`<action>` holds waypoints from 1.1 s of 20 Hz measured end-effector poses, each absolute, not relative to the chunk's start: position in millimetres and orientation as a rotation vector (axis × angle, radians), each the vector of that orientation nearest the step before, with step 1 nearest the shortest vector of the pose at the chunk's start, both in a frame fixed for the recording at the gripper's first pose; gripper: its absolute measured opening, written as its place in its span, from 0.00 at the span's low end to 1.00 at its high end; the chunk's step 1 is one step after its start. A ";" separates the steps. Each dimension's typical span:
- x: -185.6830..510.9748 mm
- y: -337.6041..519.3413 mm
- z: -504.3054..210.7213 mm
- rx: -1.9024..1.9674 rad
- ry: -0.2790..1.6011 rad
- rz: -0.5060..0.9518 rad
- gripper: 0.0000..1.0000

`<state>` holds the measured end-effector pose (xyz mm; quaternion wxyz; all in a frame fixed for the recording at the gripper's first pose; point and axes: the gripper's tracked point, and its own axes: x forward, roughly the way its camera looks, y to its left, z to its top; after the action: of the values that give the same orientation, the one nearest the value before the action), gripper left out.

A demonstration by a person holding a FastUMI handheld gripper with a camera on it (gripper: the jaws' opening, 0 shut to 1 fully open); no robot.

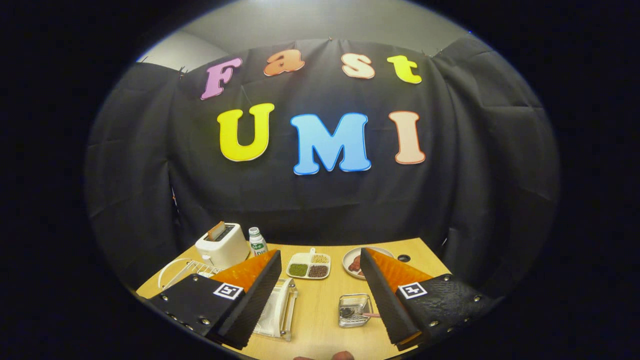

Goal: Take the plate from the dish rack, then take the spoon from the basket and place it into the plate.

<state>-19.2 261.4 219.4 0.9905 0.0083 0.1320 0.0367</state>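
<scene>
The wooden table (320, 320), pale and smooth, carries everything. At 10 o'clock from the fingers a white wire dish rack (192, 270) holds a white plate (170, 272) on edge, its rim arching above the wires. Behind it stands a glossy white toaster (222, 245) with a slice poking out, and a small bottle (257, 241) just beside it. Between the fingers, at 12 o'clock, lies a white divided dish (310, 265) of 3 grain heaps; at 1 o'clock a round dish (352, 260) of reddish food. A clear rectangular container (280, 310) lies by the left finger.

The gripper (320, 295) hangs high with its jaws spread wide, holding nothing; its orange-faced, black-ribbed fingers (250, 280) are well apart from the rack.

The small metal mesh basket (354, 310) sits at 5 o'clock, just inside the right finger, a pink-handled spoon (367, 315) in it.

Risks, as I judge them: the plate is thin, slick and upright, so a pinch on its rim could slip or drag the light rack. The basket is light too; fishing the spoon out may tip it.
</scene>
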 end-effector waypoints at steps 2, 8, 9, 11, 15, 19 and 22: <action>-17.0 280.5 205.9 0.025 0.348 0.099 0.97; -7.9 328.7 174.4 0.039 0.536 0.173 0.97; -5.8 335.2 171.0 0.031 0.560 0.181 0.97; -2.6 349.0 162.9 0.035 0.605 0.203 0.97; 7.7 369.0 146.8 0.047 0.687 0.218 0.98; 20.3 386.0 126.8 0.015 0.758 0.228 0.97; 31.2 392.2 105.1 -0.007 0.824 0.205 0.97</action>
<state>31.2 392.2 105.1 0.9111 -0.0032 0.3999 0.0995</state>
